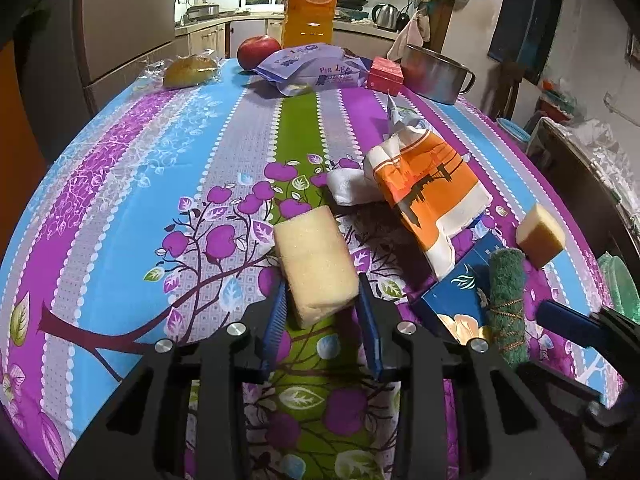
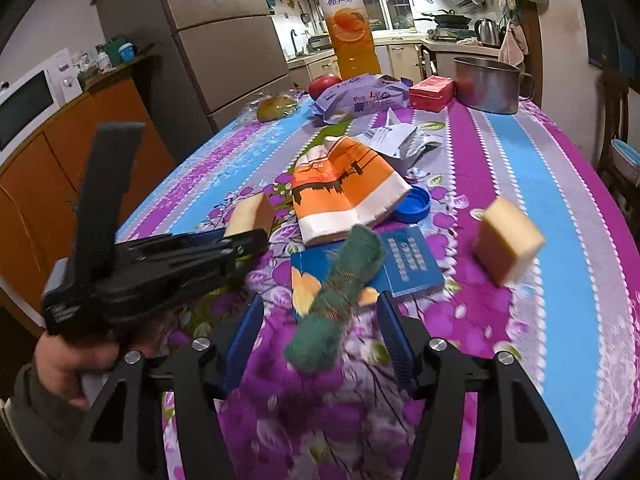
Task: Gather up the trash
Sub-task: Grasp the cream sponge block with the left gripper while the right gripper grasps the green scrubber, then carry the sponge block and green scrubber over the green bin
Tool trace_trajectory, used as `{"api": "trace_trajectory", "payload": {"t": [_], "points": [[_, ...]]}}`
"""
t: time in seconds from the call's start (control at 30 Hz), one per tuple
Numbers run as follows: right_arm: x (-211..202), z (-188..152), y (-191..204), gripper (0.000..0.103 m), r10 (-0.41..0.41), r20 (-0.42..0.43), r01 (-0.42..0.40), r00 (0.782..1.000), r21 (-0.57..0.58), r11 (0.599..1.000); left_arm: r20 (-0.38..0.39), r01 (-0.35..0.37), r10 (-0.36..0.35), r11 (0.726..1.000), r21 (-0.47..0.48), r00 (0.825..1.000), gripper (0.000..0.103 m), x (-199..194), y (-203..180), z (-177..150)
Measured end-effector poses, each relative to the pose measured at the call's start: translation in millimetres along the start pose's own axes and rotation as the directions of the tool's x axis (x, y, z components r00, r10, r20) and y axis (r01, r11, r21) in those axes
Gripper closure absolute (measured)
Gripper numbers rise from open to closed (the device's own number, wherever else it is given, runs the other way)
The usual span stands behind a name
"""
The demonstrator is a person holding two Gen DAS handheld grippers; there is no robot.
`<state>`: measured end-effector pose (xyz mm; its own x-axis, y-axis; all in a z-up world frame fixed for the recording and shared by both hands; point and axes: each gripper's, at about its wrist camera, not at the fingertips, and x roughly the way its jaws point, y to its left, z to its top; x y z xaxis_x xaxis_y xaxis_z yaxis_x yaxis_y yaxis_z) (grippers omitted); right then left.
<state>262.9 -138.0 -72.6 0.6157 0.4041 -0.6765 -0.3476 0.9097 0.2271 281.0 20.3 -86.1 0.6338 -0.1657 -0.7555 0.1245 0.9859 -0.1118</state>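
Note:
My left gripper (image 1: 322,308) is shut on a pale yellow sponge (image 1: 316,264) and holds it over the flowered tablecloth (image 1: 140,200); the sponge also shows in the right wrist view (image 2: 250,214). My right gripper (image 2: 320,332) is open, its jaws on either side of a rolled green scouring pad (image 2: 340,292), which lies across a blue booklet (image 2: 404,260). The pad also shows in the left wrist view (image 1: 506,300). An orange and white tissue pack (image 2: 344,188) lies in the middle, a crumpled white tissue (image 1: 350,186) beside it. A second sponge (image 2: 508,240) lies to the right.
At the far end stand an orange juice bottle (image 2: 352,28), an apple (image 2: 324,82), a purple snack bag (image 2: 360,98), a wrapped bun (image 2: 276,106), a red box (image 2: 432,92) and a steel pot (image 2: 488,84). A blue lid (image 2: 414,204) and torn paper (image 2: 394,140) lie mid-table.

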Motion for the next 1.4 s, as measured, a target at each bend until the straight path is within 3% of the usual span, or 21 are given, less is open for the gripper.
{"api": "trace_trajectory", "payload": {"t": [0.23,0.37,0.47,0.87,1.17,1.4], "points": [[16,0,0,0.059,-0.086,-0.012,0.086,0.996,-0.018,0.996,0.004,-0.001,0.001,1.000,0.005,1.000,0.072,-2,-1,-2],[14,-2,-4,0.073,-0.095,-0.006,0.095,0.995,-0.020,0.995,0.005,0.001,-0.001,1.000,0.004,1.000,0.072,-2,-2,-2],[9,-4,-6,0.077,-0.095,0.013,0.095,0.995,-0.019,0.995,0.007,0.008,-0.008,1.000,0.006,1.000,0.072,-4,-3,-5],[-46,-12,-8,0.078,-0.118,0.135,0.123,0.984,-0.024,0.992,0.110,0.033,-0.035,0.999,0.026,0.993,0.073,-54,-13,-11],[-104,-9,-15,0.078,-0.160,0.217,0.168,0.963,-0.022,0.986,0.180,0.084,-0.102,0.991,0.104,0.978,0.073,-90,-57,-9],[-154,-4,-34,0.078,-0.240,0.260,0.250,0.935,-0.006,0.968,0.205,0.125,-0.159,0.978,0.169,0.966,0.073,-107,-99,-4]]}}
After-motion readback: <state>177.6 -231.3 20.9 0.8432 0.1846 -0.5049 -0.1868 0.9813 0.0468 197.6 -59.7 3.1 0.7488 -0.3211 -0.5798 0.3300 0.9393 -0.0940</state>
